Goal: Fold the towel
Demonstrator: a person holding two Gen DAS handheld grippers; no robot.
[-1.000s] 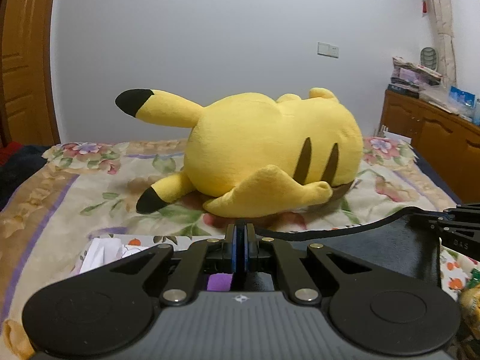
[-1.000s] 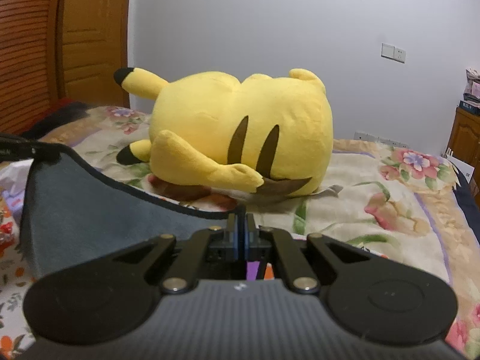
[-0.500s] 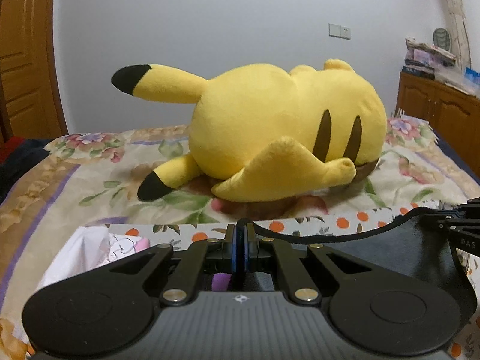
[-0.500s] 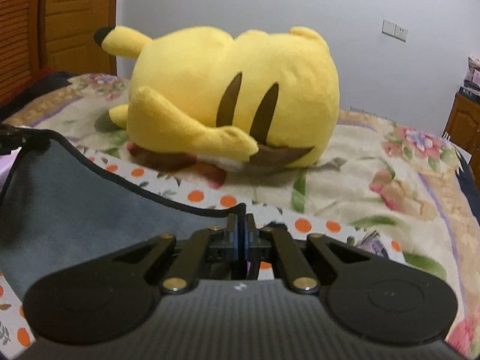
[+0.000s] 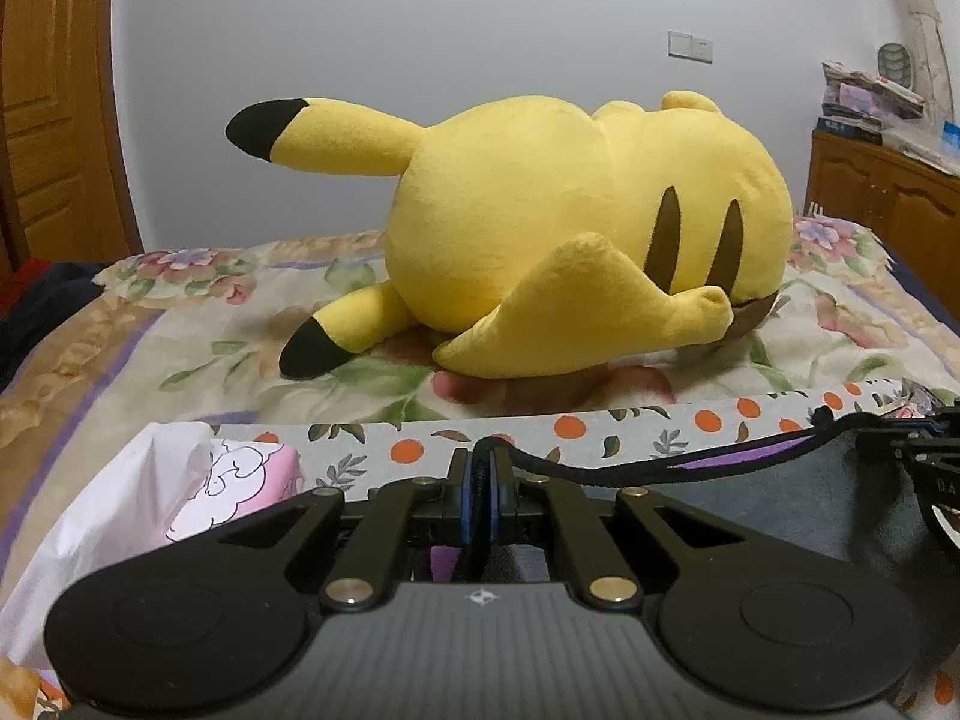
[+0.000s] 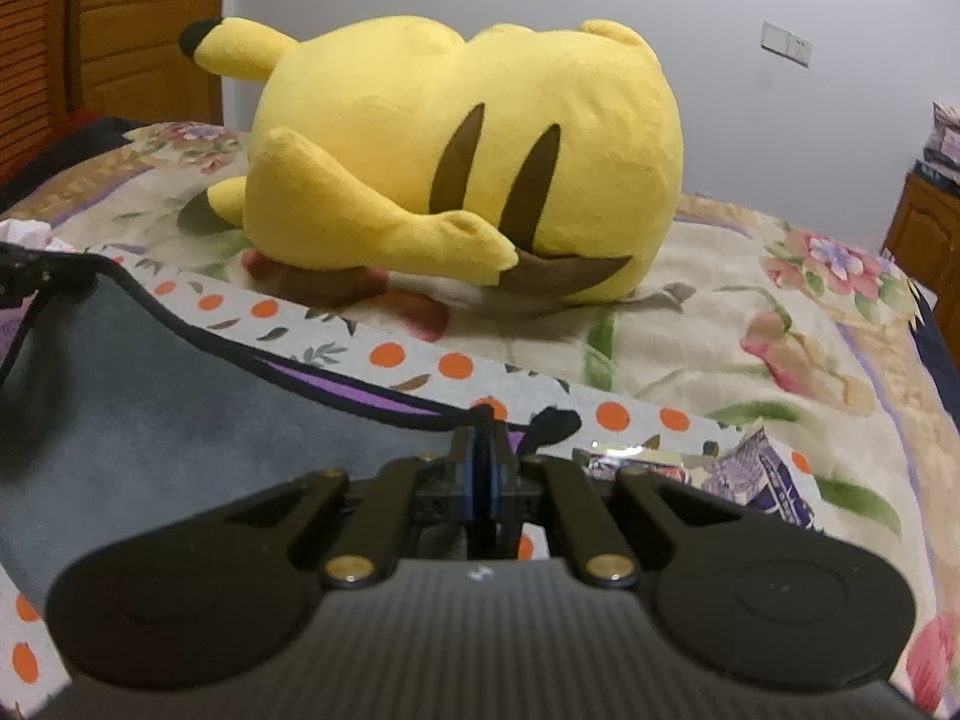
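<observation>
Pinching the grey towel (image 5: pixel 780 498) in both the left hand-held gripper (image 5: pixel 480 468) and right hand-held gripper (image 6: pixel 480 441), above a floral bed (image 5: pixel 198 348) with a yellow plush toy (image 5: pixel 570 228), white wall (image 5: pixel 420 30) behind.

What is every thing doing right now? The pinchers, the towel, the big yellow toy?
Left gripper: shut on the towel's edge.
Right gripper: shut on the towel's edge.
Towel: grey, held up by both grippers, sagging between them, purple showing beneath.
Yellow plush toy: lying face down on the floral blanket, untouched.
Orange-dotted cloth: spread flat under the towel.
</observation>
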